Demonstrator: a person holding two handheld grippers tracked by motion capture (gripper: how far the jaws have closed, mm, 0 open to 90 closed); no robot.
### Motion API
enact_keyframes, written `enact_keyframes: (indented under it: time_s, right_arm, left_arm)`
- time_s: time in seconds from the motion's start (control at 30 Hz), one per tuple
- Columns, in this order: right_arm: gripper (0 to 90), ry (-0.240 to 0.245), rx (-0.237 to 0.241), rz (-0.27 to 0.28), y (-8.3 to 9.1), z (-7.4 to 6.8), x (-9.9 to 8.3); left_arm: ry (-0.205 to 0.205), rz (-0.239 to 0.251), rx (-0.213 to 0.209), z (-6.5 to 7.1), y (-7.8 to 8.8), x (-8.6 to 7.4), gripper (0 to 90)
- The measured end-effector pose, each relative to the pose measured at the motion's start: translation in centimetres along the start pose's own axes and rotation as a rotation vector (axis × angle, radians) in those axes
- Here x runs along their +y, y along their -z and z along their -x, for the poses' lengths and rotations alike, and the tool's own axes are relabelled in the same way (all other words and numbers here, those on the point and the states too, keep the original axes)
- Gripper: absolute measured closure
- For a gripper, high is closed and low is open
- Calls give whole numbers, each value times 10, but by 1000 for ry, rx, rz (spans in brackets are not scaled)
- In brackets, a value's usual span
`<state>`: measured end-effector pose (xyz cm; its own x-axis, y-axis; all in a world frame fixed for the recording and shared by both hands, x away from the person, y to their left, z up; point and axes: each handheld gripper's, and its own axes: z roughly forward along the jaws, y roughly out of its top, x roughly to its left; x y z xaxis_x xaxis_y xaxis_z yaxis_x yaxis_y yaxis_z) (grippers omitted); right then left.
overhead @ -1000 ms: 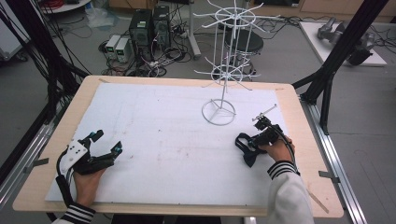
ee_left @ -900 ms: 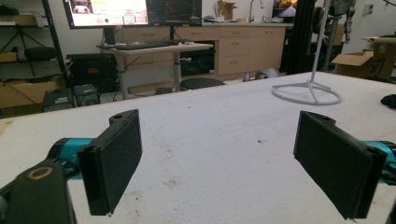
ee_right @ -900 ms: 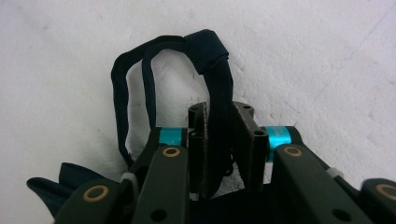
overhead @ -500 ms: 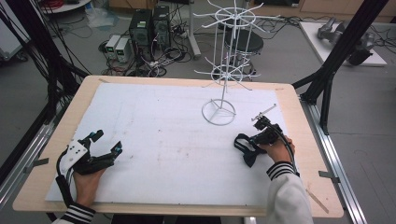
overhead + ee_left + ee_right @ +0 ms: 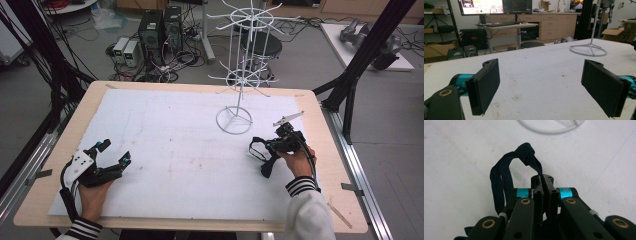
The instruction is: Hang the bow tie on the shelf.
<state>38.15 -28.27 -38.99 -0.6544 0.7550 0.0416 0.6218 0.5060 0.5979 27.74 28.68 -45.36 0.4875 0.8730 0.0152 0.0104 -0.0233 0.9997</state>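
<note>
Dark knotted strap (image 5: 506,167) is pinched in the right gripper (image 5: 543,182) near the white rack (image 5: 239,75); lift slowly (loops dangling) toward a hook. Left gripper (image 5: 541,85) rests wide open.

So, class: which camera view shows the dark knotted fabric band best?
The right gripper view: the band is close up, its knot clear, one end pinched in the right tool. The high view shows it small, looping from that tool. The left gripper view adds nothing.
</note>
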Motion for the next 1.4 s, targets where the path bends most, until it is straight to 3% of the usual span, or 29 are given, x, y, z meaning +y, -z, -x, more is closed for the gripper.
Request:
enact_keyframes:
  time_s: [0.6,0.8,1.1,1.4]
  right_arm:
    - [873,-12,-15,243,32,-8,-1]
    - [873,-13,-36,349,44,-11,-1]
    - [874,-35,-46,459,59,-13,-4]
    - [875,-33,-58,564,75,-17,6]
  left_arm:
    - [-1,0,1,0,0,0,158]
    - [-1,2,1,0,0,0,158]
    - [-3,-1,2,0,0,0,158]
    - [-4,-1,2,0,0,0,157]
